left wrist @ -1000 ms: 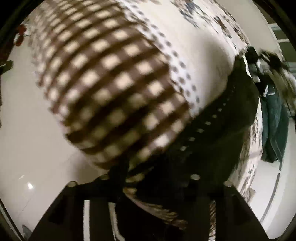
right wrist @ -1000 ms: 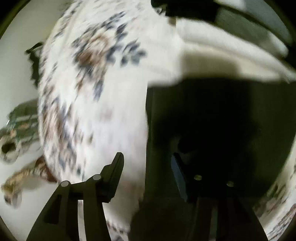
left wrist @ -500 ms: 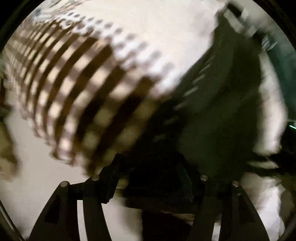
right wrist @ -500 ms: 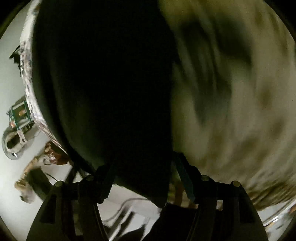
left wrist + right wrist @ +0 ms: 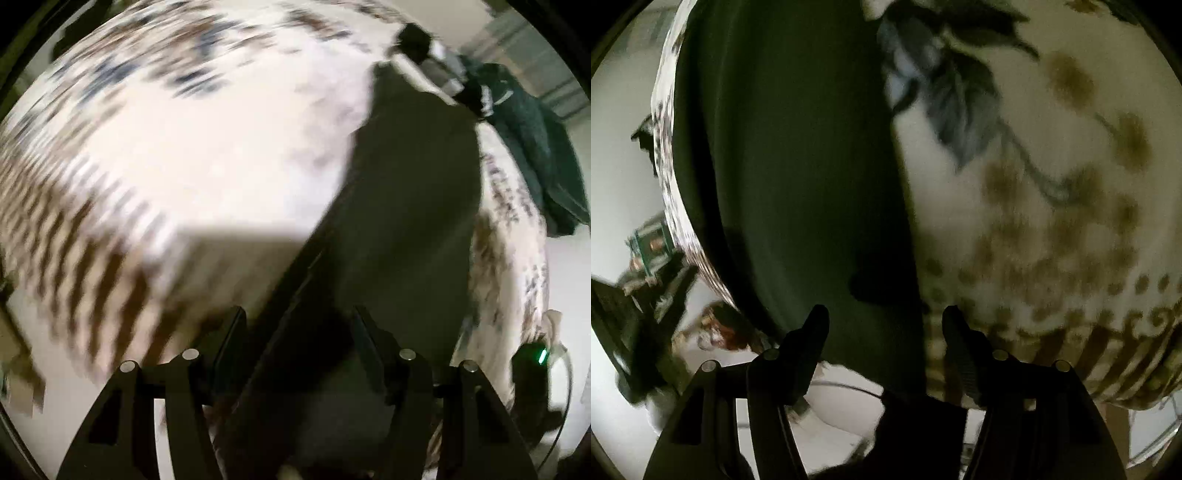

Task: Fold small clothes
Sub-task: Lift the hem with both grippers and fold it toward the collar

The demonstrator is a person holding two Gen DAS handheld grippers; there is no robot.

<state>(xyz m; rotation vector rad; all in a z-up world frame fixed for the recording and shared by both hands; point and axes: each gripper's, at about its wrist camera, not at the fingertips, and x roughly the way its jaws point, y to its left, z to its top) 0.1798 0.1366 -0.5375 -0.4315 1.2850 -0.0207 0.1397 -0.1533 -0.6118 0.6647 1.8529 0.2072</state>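
Note:
A dark, near-black garment (image 5: 413,184) lies spread on a white bedspread (image 5: 221,147) with a floral and brown check print. In the left wrist view it runs from the upper right down between the fingers of my left gripper (image 5: 295,321). The jaws stand apart over it and I see no pinch. The right wrist view shows the same garment (image 5: 790,166) along the bed's left edge, its lower end hanging past the edge. My right gripper (image 5: 884,317) is open above that end. Patterned bedspread (image 5: 1052,184) shows in the gap beside the right finger.
A dark green cloth (image 5: 535,140) hangs over the bed's far right side, with pale floor (image 5: 569,277) beyond it. A small black device with a green light (image 5: 532,369) sits low on the right. Clutter (image 5: 653,251) and a cable (image 5: 842,386) lie on the floor left of the bed.
Both views have swung across the bed. The left view now shows the floral middle instead of the check print. The right gripper has come to the garment's end at the bed edge, where its view has steadied.

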